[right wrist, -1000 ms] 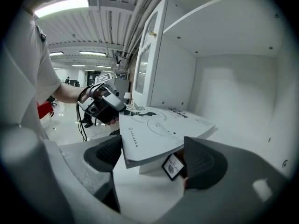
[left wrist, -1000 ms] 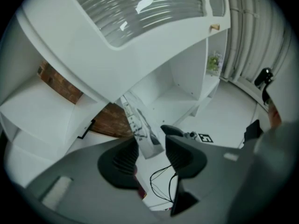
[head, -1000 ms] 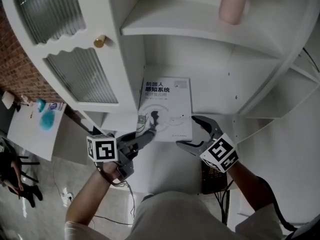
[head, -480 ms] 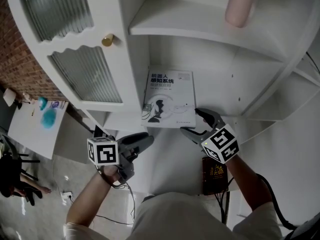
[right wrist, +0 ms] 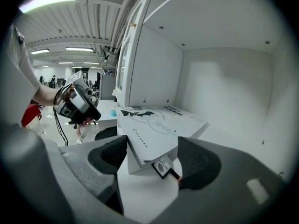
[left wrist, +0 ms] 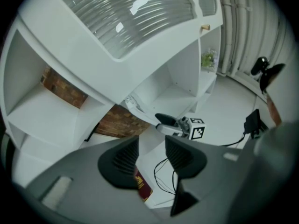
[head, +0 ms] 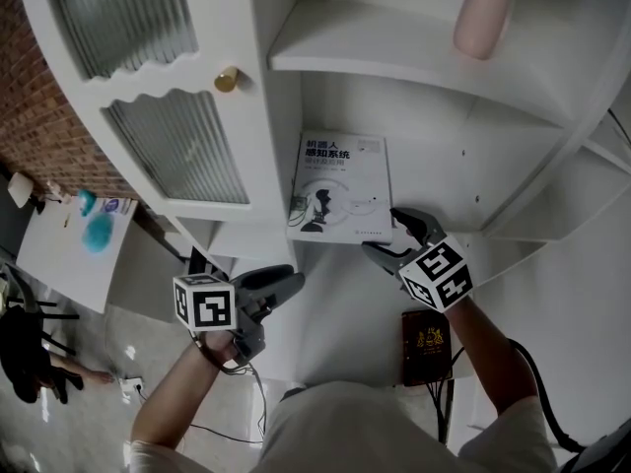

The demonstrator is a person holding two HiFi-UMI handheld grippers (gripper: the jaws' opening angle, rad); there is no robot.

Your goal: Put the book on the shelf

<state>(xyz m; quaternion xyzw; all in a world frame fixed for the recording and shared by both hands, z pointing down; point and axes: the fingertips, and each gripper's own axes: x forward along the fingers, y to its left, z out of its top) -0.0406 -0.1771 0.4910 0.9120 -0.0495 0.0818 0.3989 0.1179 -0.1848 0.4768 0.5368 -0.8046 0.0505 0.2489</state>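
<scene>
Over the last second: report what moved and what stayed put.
The left claw drew back, empty, from the near corner of the book toward the person. The book slid deeper onto the shelf; the right claw followed and is closing around its corner. The pink vase stayed put.

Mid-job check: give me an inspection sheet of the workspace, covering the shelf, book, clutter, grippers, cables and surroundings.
Surface: white shelf, carrying the book.
Job's things: book lies flat, cover up, on the shelf.
Clutter: pink vase on the shelf above; dark red booklet lower down, near the right wrist.
Grippers: right gripper jaws closing, the book's near corner between them, pads not seen pressing; left gripper open, empty, clear of the shelf.
Cables: black cables by the booklet.
Surroundings: ribbed-glass cabinet door with a brass knob; brick wall; white table at left.
</scene>
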